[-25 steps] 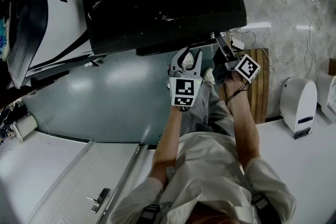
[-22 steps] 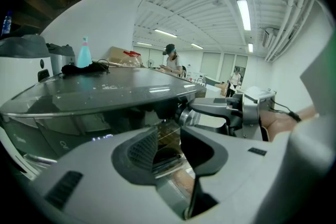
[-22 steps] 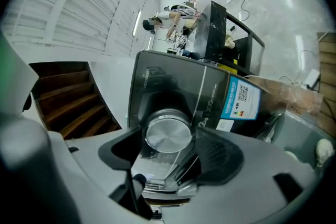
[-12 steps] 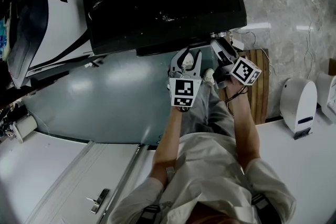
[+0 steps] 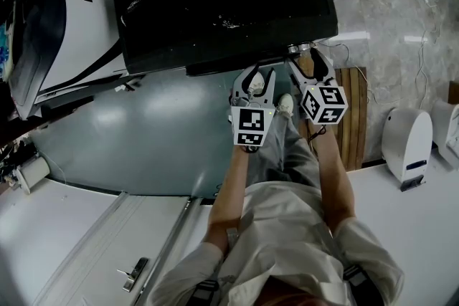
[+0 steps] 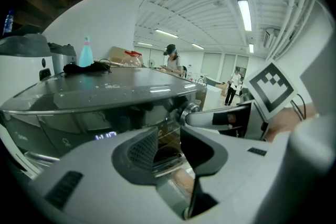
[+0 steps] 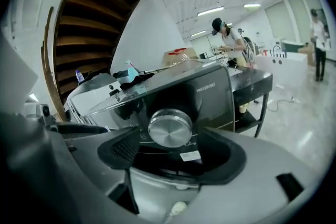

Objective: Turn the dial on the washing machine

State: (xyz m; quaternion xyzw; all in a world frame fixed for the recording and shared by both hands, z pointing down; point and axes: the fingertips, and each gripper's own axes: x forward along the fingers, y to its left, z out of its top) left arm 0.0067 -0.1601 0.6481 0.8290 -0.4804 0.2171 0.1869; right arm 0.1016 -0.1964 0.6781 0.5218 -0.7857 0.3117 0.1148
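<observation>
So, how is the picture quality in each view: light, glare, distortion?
Head view: dim overall, washing machine top almost black, floor at the right brighter. Left gripper view: strong fisheye bending, ceiling lamp glaring, dark corners. Right gripper view: same bending, dial sharp with a bright sheen on its metal face.

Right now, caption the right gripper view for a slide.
Right gripper, jaws just opened, frames the washing machine dial between them, not gripping.

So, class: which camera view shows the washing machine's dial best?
The right gripper view: the dial faces the camera, round metal face whole and centred. The left gripper view catches the dial only side-on, small. The head view shows at most a silvery glimpse at the front edge of the washing machine.
</observation>
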